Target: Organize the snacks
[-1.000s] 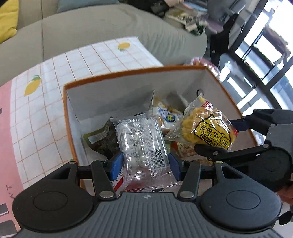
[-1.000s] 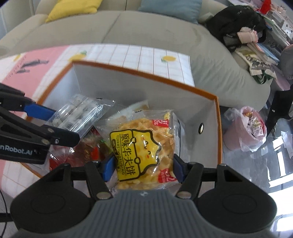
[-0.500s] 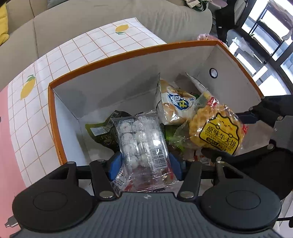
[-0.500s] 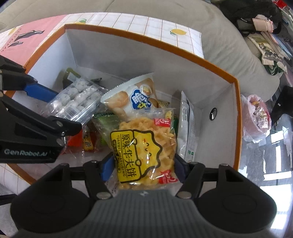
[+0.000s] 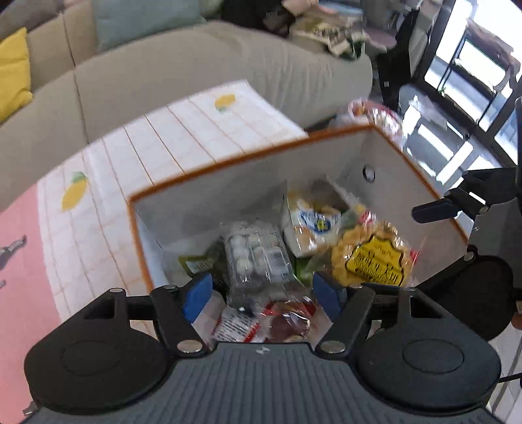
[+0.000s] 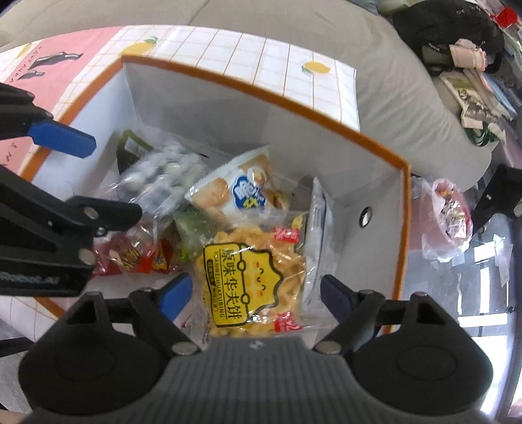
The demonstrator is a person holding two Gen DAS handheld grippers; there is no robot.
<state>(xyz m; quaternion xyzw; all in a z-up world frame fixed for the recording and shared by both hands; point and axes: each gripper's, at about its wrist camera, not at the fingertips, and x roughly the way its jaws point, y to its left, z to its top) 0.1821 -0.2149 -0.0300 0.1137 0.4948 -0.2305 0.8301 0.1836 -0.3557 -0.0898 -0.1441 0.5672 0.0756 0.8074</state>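
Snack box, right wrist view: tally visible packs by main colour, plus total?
In the orange-rimmed box:
Yellow: 1, waffle pack
Cream with blue logo: 1, puffed-snack bag
Clear: 1, pack of white balls
Green: 2, dark pack and leafy-green pack
Red: 1 cluster, count unclear
White: 1, sachet
Total: at least 7

Glossy crinkled plastic snack packets lie in a smooth matt box.

A grey-beige sofa curves behind the table, a yellow cushion at its left end and a teal cushion further along. The tablecloth is white-checked with lemons, pink at one side. Daylight glares through tall dark-framed windows onto the glossy floor.
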